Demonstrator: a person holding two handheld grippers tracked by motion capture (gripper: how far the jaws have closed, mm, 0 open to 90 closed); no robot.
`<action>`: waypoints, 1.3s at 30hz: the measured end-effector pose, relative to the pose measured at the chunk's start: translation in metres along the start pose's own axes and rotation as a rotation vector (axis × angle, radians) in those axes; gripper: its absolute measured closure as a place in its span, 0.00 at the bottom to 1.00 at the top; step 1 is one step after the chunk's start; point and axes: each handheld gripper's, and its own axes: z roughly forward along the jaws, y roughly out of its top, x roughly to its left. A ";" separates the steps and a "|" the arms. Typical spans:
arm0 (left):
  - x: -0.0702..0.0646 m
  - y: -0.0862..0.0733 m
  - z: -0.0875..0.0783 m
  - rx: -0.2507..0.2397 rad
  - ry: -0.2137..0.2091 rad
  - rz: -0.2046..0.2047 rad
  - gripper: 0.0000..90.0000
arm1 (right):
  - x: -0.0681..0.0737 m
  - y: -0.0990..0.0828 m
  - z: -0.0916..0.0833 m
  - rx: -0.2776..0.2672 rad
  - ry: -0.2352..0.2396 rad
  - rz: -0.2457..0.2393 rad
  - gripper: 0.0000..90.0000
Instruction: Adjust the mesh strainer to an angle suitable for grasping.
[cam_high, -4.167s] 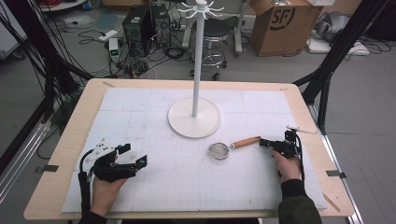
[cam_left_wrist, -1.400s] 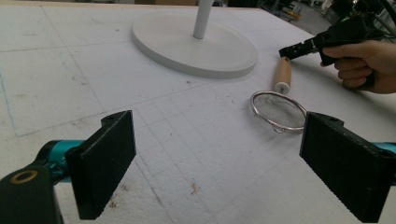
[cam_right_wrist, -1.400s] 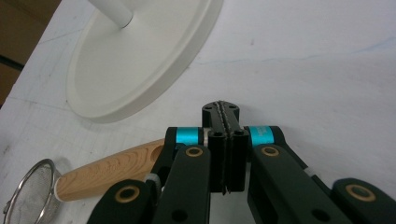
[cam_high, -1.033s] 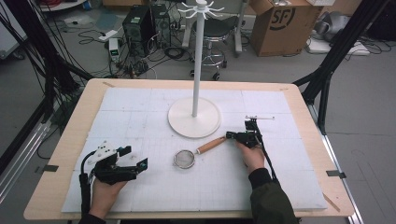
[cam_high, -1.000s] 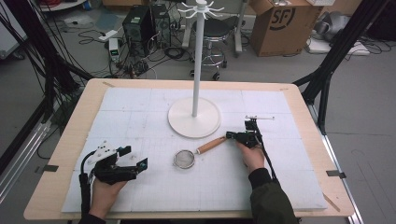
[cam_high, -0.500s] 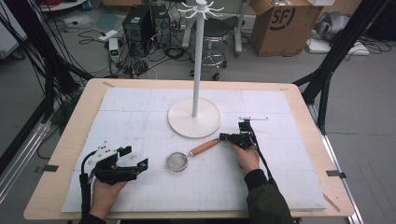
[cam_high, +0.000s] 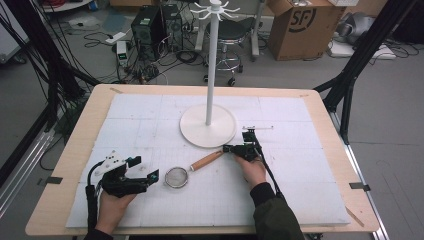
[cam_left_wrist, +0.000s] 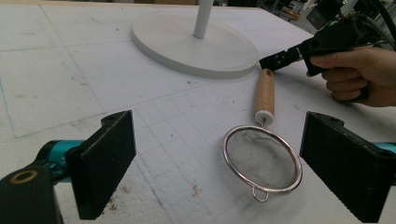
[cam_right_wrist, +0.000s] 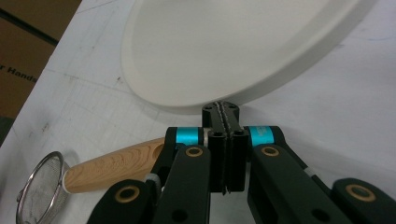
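The strainer (cam_left_wrist: 261, 158) is showing shiny metal mesh and rim, with a smooth pale wooden handle (cam_left_wrist: 265, 93). The stand's round base (cam_left_wrist: 194, 44) is looking matt white, and the worktop (cam_left_wrist: 70, 84) sheet is looking rough, foam-like.

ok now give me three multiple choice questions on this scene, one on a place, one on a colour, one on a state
1. Where does the mesh strainer lie?
A) on the white mat, between the two claws
B) on the stand's round base
C) hung on the stand's top hooks

2. What colour is the strainer's handle?
A) red
B) light wood
C) black

3. How do the jaws of the left claw stand?
A) shut on the strainer
B) shut on nothing
C) wide open

1 A: it lies flat on the mat, with the right claw at the handle's end.
2 B: wood grain shows in both gripper views.
3 C: the left gripper view shows its pads far apart, off the strainer.
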 end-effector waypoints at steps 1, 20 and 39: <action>0.000 0.000 0.000 -0.003 0.000 -0.001 0.12 | 0.002 -0.001 0.001 0.007 0.007 0.004 1.00; 0.003 0.001 -0.003 -0.010 0.012 -0.002 0.12 | 0.035 -0.004 0.030 0.047 0.053 -0.035 1.00; 0.006 0.001 -0.004 -0.004 0.024 0.005 0.13 | 0.059 -0.005 0.051 0.084 0.091 -0.088 1.00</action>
